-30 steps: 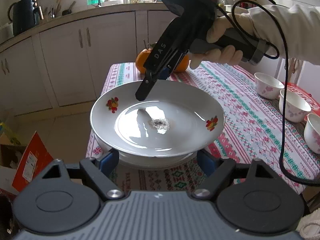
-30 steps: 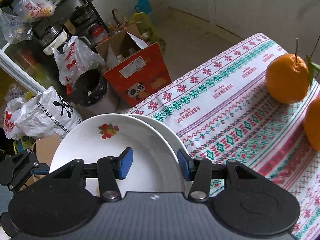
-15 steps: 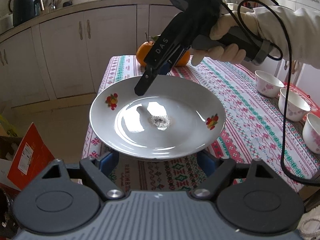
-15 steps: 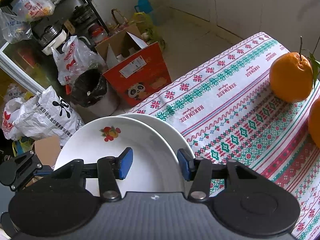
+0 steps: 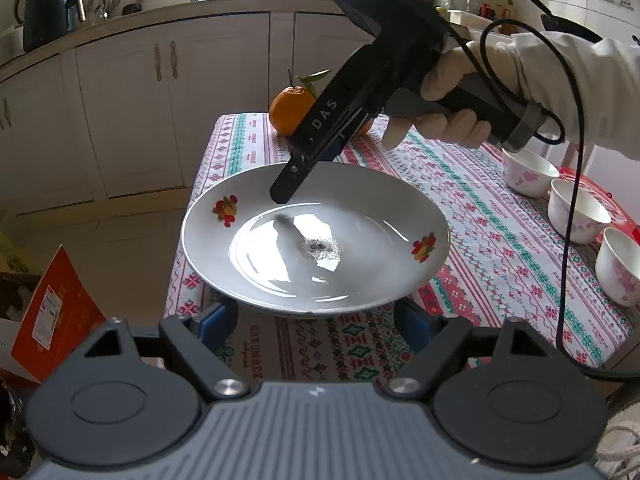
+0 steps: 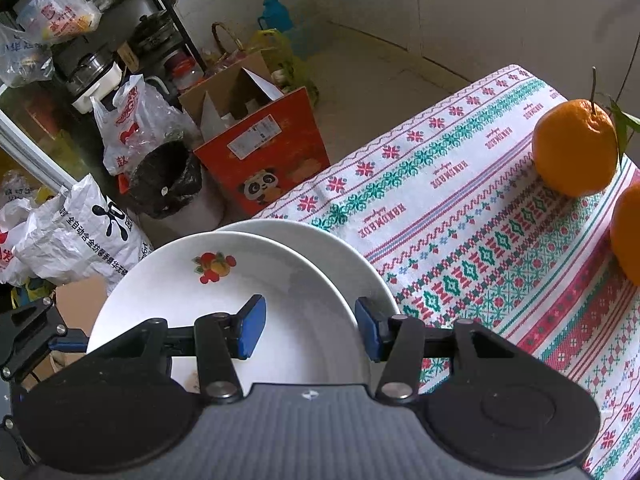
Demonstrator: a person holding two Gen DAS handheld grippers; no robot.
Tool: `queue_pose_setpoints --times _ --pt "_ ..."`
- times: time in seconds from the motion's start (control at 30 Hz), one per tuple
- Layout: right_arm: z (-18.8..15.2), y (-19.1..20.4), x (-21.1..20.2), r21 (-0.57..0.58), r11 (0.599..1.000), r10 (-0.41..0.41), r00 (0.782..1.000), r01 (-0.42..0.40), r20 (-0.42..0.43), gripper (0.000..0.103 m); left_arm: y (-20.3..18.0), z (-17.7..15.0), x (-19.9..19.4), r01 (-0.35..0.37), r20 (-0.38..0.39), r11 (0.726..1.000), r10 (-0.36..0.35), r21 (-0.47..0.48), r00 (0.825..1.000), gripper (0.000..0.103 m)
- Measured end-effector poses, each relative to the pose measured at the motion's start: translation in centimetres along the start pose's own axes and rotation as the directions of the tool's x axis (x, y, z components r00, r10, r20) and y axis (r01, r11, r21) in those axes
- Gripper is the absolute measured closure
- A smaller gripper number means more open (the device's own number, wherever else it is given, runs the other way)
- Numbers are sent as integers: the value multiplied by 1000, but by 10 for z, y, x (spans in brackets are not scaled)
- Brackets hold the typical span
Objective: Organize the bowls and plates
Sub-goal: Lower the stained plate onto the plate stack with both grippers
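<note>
A white upper plate (image 5: 380, 240) with fruit decals hangs a little above the tablecloth. My right gripper (image 5: 280, 196) comes down from the upper right and is shut on its far rim. In the right wrist view one pad of the right gripper (image 6: 310, 332) sits inside the upper plate (image 6: 180, 300) and the other outside the rim. A second white plate (image 6: 320, 244) lies under it, offset toward the oranges; the left wrist view hides it. My left gripper (image 5: 316, 316) is open, its blue pads just below the near rim; contact cannot be told.
Three small white bowls (image 5: 576, 212) with pink flowers stand at the table's right side. Two oranges (image 6: 574, 146) sit at the far end of the patterned table (image 6: 460, 220). A black cable (image 5: 568, 240) hangs from the gloved hand (image 5: 440, 120). A red box (image 6: 264, 152) and a bin (image 6: 166, 178) stand on the floor.
The upper plate has risen off the lower one, which no longer shows beneath it in the left wrist view. In the right wrist view more of the lower plate shows. Both grippers keep their openings.
</note>
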State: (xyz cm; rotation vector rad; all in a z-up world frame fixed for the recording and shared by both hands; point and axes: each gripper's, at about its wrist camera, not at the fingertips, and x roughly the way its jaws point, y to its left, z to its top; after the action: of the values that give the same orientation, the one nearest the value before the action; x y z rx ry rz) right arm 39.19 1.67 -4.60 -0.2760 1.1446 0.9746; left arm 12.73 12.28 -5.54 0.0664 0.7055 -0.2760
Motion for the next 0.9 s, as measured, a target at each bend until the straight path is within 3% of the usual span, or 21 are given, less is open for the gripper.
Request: queue_pose_setpoints --times 0.17,0.9 --pt "-4 2 0 7 1000 -3 1000 3 8 44 2 1 0 8 -1 1000 -8 -5 1000 18" --pt "-23 0 -15 67 997 -50 999 49 4 43 13 4 1 81 -9 995 -82 -53 997 16"
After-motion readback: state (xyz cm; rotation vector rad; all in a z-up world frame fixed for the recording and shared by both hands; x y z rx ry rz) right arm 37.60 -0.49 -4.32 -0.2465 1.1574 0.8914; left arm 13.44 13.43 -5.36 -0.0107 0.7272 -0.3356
